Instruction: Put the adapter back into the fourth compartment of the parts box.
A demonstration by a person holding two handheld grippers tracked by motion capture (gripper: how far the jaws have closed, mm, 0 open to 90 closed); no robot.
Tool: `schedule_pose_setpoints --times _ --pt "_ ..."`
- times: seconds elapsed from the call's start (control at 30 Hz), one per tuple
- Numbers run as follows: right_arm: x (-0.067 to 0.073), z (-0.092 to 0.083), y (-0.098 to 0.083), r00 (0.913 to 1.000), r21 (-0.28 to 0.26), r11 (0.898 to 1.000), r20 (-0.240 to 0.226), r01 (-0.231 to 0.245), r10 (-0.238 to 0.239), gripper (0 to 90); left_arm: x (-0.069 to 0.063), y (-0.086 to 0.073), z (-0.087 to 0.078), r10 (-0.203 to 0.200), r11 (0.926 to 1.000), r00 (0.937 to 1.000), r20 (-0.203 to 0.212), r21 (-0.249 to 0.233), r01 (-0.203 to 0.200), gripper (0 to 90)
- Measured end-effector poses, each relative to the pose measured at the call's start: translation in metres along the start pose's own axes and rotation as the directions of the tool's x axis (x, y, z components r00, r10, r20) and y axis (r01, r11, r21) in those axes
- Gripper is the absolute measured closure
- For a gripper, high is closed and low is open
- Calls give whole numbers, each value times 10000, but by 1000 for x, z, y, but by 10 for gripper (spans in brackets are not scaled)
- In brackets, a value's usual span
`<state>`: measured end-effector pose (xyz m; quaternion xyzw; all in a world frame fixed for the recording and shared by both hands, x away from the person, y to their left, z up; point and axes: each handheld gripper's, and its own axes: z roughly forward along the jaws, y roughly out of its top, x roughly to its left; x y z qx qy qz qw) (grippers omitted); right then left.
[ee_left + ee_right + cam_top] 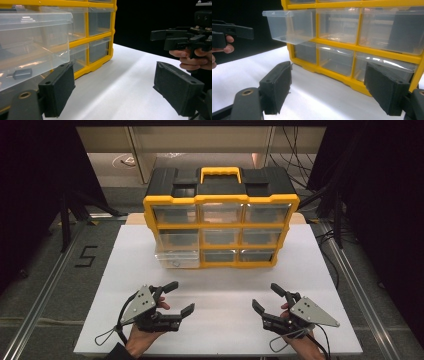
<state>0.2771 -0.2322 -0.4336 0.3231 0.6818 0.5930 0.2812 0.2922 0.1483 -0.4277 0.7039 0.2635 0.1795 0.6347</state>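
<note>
A yellow and black organizer cabinet [221,199] with clear drawers stands at the back middle of the white table [220,330]. Its left drawer of the middle row [176,256] is pulled out toward me [35,45] [289,25]. A small dark grey piece [22,73] shows through the clear plastic there. My left gripper [181,296] [117,92] is held open near the front left, empty, pointing at the cabinet. My right gripper [265,296] [332,87] is open and empty at the front right. Each gripper faces the cabinet from well short of it.
The table's white top lies bare between the grippers and the cabinet. Dark curtains, metal rails [47,285] and cables [320,237] flank the table. The right gripper [175,38] appears in the left gripper view, the left gripper [232,31] in the right gripper view.
</note>
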Motion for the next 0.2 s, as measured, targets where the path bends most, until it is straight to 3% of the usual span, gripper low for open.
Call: schedule_pose_setpoints --times 0.2 --pt "0 0 0 10000 2 10000 0 -5 5 232 0 0 1 6 10000 10000 27 84 -6 161"
